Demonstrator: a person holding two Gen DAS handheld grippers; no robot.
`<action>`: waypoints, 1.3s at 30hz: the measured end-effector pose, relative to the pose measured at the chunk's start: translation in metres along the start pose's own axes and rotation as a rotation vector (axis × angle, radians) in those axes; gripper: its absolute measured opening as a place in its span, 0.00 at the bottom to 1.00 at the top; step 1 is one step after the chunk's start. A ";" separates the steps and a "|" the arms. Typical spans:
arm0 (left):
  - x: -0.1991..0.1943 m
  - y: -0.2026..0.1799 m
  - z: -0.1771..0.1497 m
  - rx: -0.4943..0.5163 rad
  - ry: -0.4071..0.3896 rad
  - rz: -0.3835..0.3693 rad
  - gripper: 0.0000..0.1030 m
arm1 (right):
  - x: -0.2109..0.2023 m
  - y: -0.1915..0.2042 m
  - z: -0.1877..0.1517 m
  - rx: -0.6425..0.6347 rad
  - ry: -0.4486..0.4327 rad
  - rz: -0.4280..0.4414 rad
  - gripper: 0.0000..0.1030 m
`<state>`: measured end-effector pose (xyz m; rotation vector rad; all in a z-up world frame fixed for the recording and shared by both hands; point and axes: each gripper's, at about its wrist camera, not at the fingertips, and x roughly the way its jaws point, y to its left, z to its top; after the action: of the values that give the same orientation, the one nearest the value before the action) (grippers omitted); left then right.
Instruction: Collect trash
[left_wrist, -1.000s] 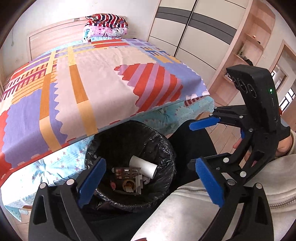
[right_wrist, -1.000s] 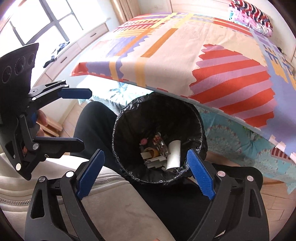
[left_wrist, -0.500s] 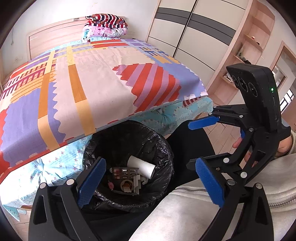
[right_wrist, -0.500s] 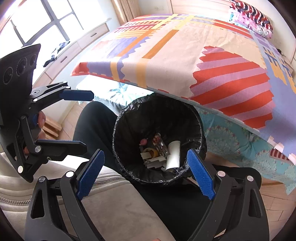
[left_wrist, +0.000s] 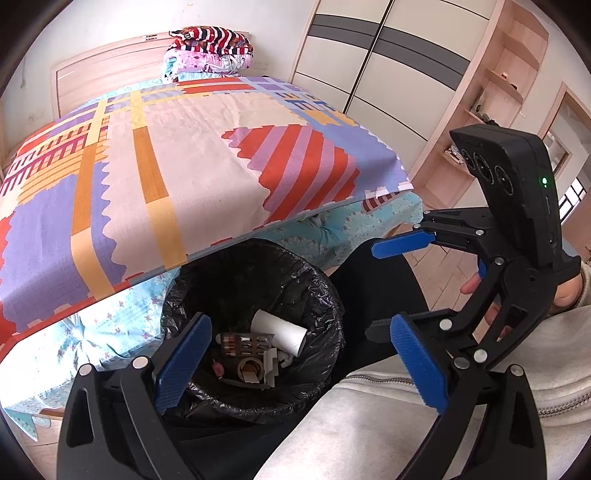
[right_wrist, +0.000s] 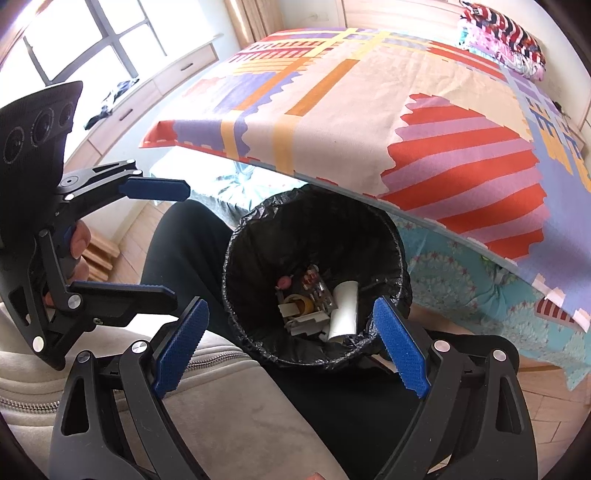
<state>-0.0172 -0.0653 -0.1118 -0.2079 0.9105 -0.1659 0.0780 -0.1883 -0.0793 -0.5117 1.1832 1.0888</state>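
A bin lined with a black bag (left_wrist: 314, 280) (right_wrist: 384, 236) stands against the foot of the bed. Inside lie a white paper tube (left_wrist: 279, 329) (right_wrist: 345, 308), a pill blister pack (left_wrist: 245, 341) (right_wrist: 314, 282), a tape roll (left_wrist: 251, 369) (right_wrist: 301, 304) and a small pink piece (left_wrist: 218, 368) (right_wrist: 283, 283). My left gripper (left_wrist: 299, 363) hangs open above the bin with nothing between its blue pads (left_wrist: 183, 363). My right gripper (right_wrist: 290, 341) is open and empty over the bin's near rim. Each gripper shows in the other's view, the right (left_wrist: 400, 288) and the left (right_wrist: 162, 240), both open.
The bed (left_wrist: 166, 147) with its bright patchwork cover fills the space behind the bin. Folded bedding (left_wrist: 210, 51) sits at its head. A wardrobe (left_wrist: 380, 74) and shelves (left_wrist: 495, 99) stand to the right, a window (right_wrist: 74, 44) and drawers to the left. A person's legs (right_wrist: 184, 251) and pale jacket (left_wrist: 369, 424) are below me.
Both grippers stay open and empty. The views shift only slightly, with the left gripper edging a little nearer over the bin. The trash in the bin has not moved.
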 end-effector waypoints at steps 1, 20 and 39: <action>0.001 0.001 0.000 -0.003 0.004 0.003 0.91 | -0.001 0.000 0.000 0.002 -0.003 0.000 0.88; 0.003 0.002 0.000 -0.010 0.003 -0.010 0.91 | -0.006 -0.006 -0.001 0.011 -0.022 -0.009 0.88; 0.002 0.003 -0.001 -0.018 -0.004 -0.018 0.91 | -0.007 -0.009 0.001 0.020 -0.037 0.009 0.88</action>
<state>-0.0163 -0.0629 -0.1150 -0.2326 0.9071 -0.1739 0.0859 -0.1945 -0.0739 -0.4695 1.1637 1.0884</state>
